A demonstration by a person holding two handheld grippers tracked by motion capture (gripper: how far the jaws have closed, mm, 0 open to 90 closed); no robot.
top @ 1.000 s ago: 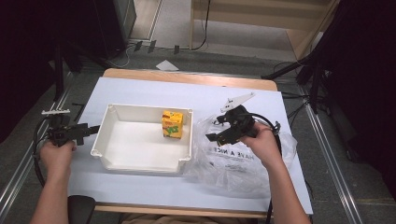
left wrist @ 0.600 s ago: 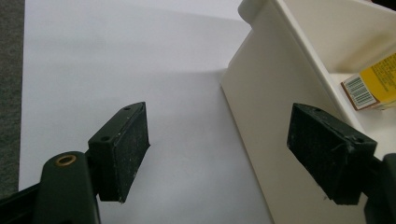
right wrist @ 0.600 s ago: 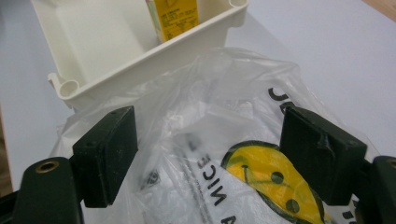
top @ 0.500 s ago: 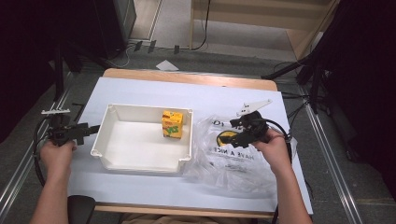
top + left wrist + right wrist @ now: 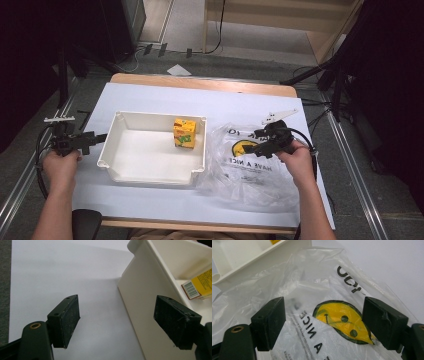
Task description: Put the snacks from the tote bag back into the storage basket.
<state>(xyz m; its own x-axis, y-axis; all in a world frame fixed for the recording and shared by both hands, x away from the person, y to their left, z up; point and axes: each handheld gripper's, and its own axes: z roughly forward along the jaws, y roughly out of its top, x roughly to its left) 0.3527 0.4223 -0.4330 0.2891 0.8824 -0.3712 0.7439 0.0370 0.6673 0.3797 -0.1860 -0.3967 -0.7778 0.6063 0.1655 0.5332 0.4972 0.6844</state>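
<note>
The clear plastic bag (image 5: 247, 162) lies just right of the white tray (image 5: 150, 172). The right gripper (image 5: 256, 148) hovers over it, fingers apart; the left gripper (image 5: 102, 137), fingers apart, sits at the tray's left wall.

Clear bag (image 5: 245, 165) with yellow smiley and black lettering; white tray (image 5: 150, 172); yellow carton (image 5: 184, 133).
</note>
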